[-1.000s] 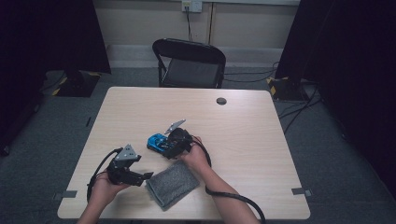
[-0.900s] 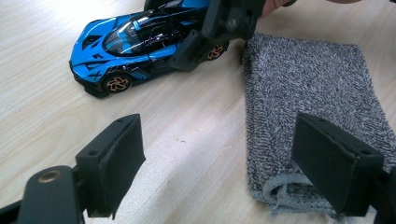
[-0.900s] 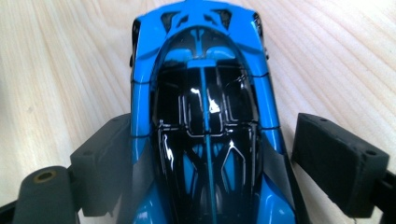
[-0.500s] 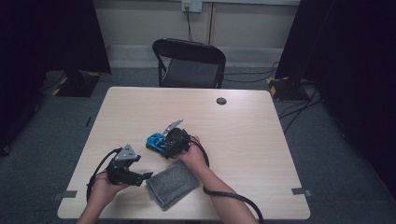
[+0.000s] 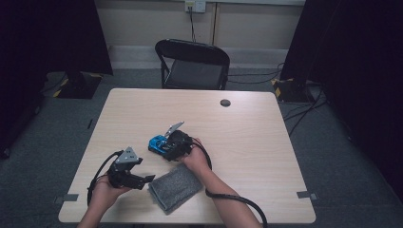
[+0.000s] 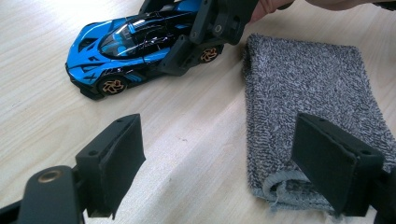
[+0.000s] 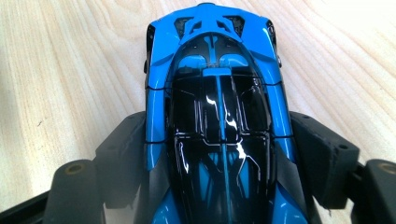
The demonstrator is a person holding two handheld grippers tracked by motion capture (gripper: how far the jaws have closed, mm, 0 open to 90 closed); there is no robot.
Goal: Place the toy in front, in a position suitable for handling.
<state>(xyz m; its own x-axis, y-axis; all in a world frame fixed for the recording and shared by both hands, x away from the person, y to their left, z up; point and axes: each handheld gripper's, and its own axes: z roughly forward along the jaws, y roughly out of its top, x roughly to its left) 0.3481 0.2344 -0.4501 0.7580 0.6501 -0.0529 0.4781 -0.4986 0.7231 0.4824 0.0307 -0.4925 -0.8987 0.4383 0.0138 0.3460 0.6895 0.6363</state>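
A blue and black toy car [image 5: 156,142] stands on its wheels on the table, left of centre. My right gripper [image 5: 165,146] reaches over it from the rear, and its jaws press against both sides of the car [image 7: 217,88]. In the left gripper view the same car [image 6: 126,46] lies ahead with the right gripper [image 6: 205,32] clamped round its back half. A folded grey cloth [image 5: 175,187] lies flat near the front edge. My left gripper [image 5: 145,179] stands open just left of the cloth [image 6: 303,88], a little above the wood, with nothing between its jaws.
The light wooden table [image 5: 247,142] has a small black round cap [image 5: 225,102] near its far edge. A black folding chair [image 5: 192,64] stands behind the table. The right gripper's cable [image 5: 233,199] trails off the front edge.
My right gripper has slid slightly to the left, further over the toy car. The car, the cloth and the left gripper have stayed in place.
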